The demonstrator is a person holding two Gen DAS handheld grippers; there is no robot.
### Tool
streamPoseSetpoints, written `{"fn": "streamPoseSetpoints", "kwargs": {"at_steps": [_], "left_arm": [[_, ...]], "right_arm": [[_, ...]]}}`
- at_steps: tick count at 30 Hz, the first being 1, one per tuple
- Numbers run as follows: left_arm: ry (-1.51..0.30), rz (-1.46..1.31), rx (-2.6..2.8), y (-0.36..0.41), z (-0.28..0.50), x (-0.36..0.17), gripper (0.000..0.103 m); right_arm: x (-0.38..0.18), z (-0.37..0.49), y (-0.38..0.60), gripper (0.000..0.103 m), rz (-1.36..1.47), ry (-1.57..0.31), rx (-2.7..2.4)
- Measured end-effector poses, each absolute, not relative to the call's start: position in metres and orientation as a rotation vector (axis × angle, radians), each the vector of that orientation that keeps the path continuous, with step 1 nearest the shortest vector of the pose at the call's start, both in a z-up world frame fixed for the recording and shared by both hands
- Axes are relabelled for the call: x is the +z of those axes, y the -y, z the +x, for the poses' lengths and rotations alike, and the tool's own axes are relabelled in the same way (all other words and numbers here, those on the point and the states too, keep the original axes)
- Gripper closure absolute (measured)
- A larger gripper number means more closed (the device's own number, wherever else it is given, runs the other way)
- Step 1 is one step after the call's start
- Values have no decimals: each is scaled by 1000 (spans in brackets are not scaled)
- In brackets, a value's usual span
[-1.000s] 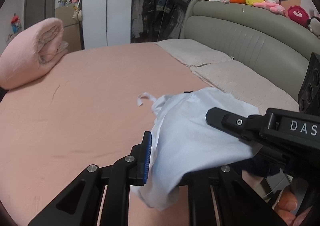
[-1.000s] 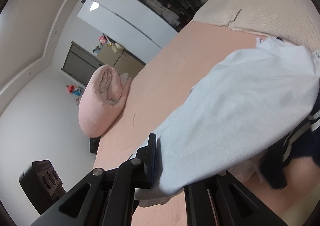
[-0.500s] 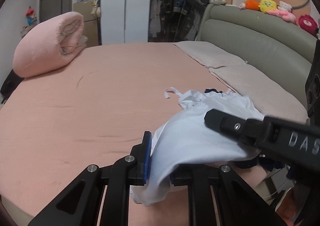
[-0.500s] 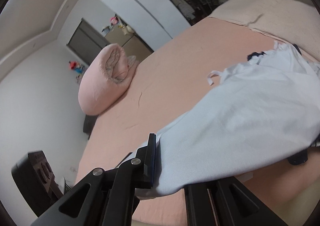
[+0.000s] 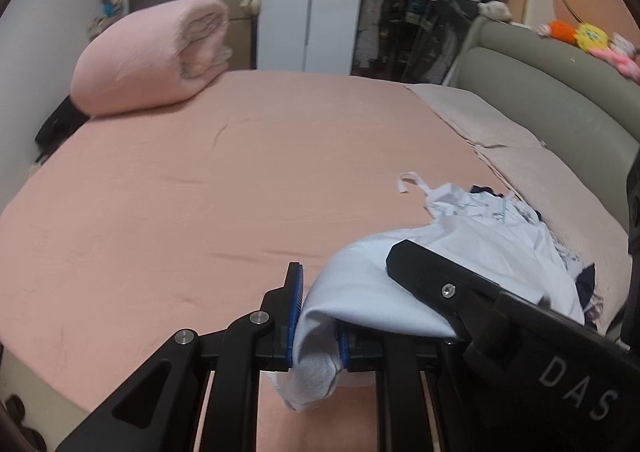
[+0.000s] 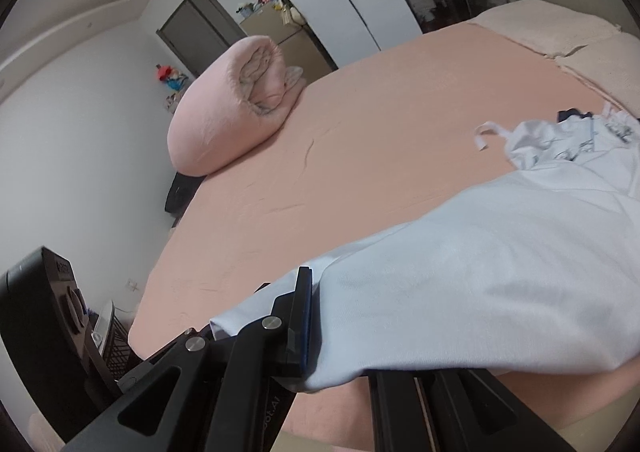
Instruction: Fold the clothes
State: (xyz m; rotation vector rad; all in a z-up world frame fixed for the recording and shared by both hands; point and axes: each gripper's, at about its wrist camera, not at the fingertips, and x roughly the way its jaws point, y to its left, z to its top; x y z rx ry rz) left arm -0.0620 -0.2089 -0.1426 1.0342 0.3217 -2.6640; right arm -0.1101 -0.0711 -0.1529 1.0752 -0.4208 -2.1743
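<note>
**Both grippers carry the pale garment out over the open bed**

Left gripper (image 5: 316,326), in its own wrist view, is pinched tight on a bunched edge of the pale blue garment (image 5: 448,252), cloth spilling below the blue pads. A second ago the pile of clothes (image 5: 496,207) by the pillows (image 5: 532,167) sat nearly hidden behind the lifted cloth; now it lies clear and farther off, and more of the pink sheet (image 5: 200,191) fills the frame. The right gripper's body (image 5: 500,312) crosses the lower right, over the same garment.

Right gripper (image 6: 316,332), in its view, is likewise clamped on the garment (image 6: 480,272), which sags in a broad span to the right. The rolled pink duvet (image 6: 224,119) has come nearer centre. My reading: the garment has been pulled free of the pile and is heading for bare sheet (image 6: 380,111), ready to be spread flat for folding.
</note>
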Motion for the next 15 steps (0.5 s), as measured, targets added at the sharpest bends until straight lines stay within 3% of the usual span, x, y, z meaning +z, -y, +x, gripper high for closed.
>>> {"fn": "streamPoseSetpoints", "kwargs": {"at_steps": [15], "left_arm": [[-396, 1039, -2475, 254, -41, -150, 89]], "right_arm": [[-163, -112, 126, 97, 1120, 434, -2069]]}}
